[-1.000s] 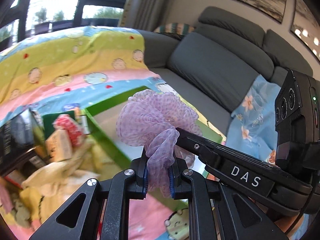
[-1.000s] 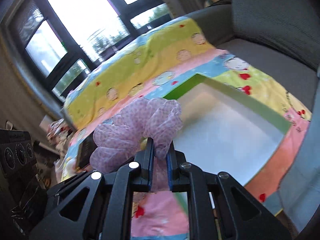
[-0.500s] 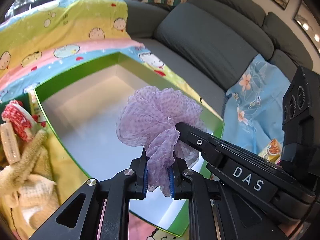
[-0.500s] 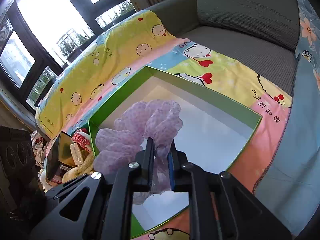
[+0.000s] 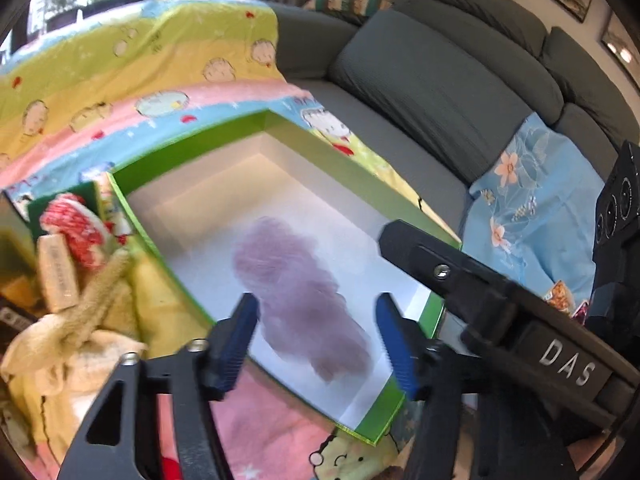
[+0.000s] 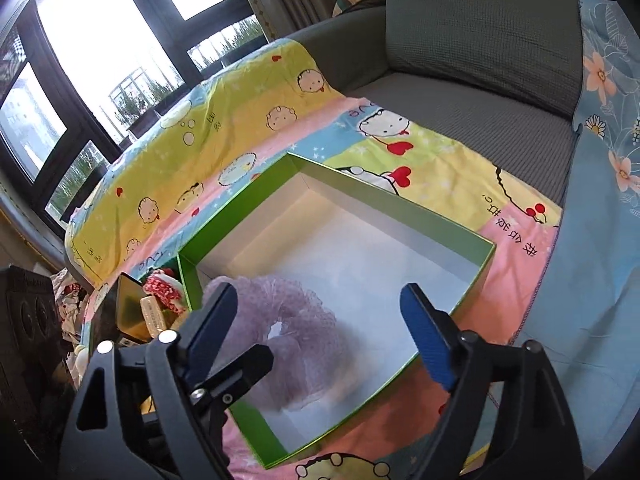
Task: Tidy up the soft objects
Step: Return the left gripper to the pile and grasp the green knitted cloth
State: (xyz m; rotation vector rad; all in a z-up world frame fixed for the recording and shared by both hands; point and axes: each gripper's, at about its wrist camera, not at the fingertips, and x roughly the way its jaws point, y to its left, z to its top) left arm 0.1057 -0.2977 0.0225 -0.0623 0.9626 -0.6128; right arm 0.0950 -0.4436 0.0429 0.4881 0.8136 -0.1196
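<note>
**Purple mesh scrunchie seen blurred inside the green box, both grippers spread**

The purple mesh scrunchie (image 5: 298, 300) is smeared by motion blur in the left wrist view, so its gathered folds cannot be made out there; only a soft lilac patch is shown. In the right wrist view (image 6: 288, 320) its ruffled, dotted netting and a small central hole are visible, though its lower left part is covered by the left gripper's black finger. Whether it already rests on the white floor of the green box (image 5: 332, 160) cannot be told.

The left gripper (image 5: 316, 336) is seen with its jaws having just been opening; the scrunchie appears between and beyond the blue pads (image 5: 236, 340), untouched by them. The right gripper (image 6: 320, 328) is likewise released, its jaws having just been opening, with the scrunchie ahead of its left finger and free of both pads.

To the left of the box a heap of cloths (image 5: 80, 332) is cut off by the frame edge. The box sits on a cartoon-print blanket (image 6: 240, 96) spread over a grey sofa (image 6: 480, 40).
</note>
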